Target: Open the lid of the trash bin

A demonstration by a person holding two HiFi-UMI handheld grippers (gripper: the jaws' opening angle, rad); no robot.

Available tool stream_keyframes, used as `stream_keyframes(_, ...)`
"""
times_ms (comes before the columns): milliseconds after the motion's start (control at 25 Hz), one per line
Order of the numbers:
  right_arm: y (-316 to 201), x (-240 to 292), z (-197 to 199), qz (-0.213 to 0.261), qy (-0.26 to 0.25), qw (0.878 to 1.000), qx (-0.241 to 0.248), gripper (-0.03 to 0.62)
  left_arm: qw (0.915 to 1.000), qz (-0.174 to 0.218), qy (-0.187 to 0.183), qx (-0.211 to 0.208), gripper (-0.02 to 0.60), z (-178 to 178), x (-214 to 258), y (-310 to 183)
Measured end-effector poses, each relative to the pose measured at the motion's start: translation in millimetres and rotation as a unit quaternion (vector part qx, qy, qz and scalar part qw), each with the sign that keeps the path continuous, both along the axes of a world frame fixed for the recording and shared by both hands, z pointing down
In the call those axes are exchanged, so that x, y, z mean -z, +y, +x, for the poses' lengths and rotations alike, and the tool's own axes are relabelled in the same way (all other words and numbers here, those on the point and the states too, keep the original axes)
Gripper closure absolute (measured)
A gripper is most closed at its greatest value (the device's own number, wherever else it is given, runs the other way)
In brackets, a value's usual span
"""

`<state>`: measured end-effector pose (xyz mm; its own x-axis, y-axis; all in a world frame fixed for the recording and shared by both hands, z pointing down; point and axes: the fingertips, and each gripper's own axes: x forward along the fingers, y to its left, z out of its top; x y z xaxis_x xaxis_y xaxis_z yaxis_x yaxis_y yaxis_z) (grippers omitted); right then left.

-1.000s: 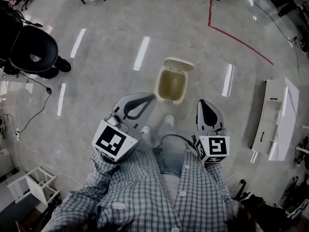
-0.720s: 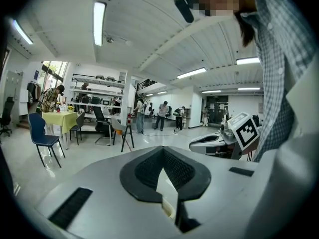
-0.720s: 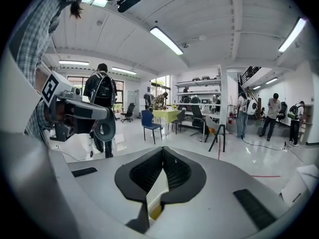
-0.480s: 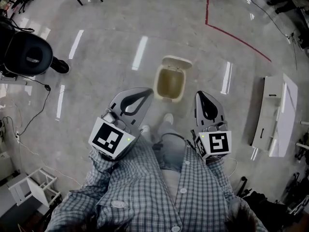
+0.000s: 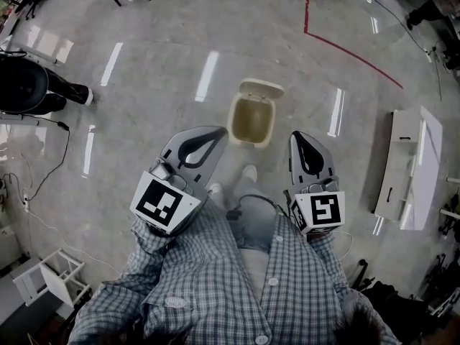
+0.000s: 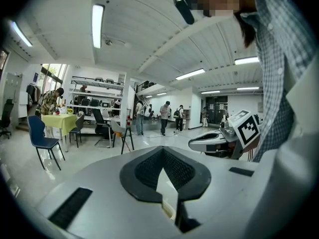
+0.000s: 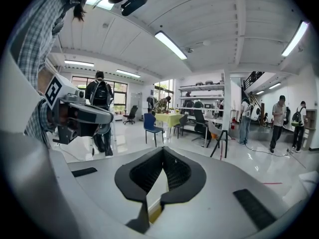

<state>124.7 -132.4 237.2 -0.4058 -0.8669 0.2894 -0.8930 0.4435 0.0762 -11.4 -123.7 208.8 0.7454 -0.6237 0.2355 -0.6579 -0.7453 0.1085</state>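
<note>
At the far left of the head view, a black cable (image 5: pixel 52 165) trails over the grey floor (image 5: pixel 158 27), and a white rack (image 5: pixel 50 277) stands near the bottom corner.

The left gripper (image 5: pixel 221 136) is held out over the floor in front of a checked shirt (image 5: pixel 215 279). Its marker cube (image 5: pixel 164 204) is close to the shirt and its tips point up and to the right, toward the bin. The left gripper view shows its jaws closed tip to tip with nothing between them.

Two pale shoes (image 5: pixel 249 173) show between the grippers, just below the bin (image 5: pixel 251 121). The bin stands on the floor ahead of the shoes, beyond both grippers' tips and touched by neither. Its lid (image 5: pixel 261 88) is already up, tilted back at the far rim, and the yellowish inside is open to view.

The right gripper (image 5: pixel 300 136) hovers just right of the bin, pointing straight ahead. Its jaws are also closed and empty, as the right gripper view shows.

Further right, a red line (image 5: pixel 352 54) crosses the floor, and a white panel (image 5: pixel 410 171) lies well apart from the bin.
</note>
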Motion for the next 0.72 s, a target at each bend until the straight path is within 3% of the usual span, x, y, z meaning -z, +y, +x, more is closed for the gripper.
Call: stream_keyframes(720,5.3,0.7,-6.7,0.006,0.014,1.0,0.016,0.576,0.9999,0.005,0.003,-0.014,0.575,9.6,2.5,0.6)
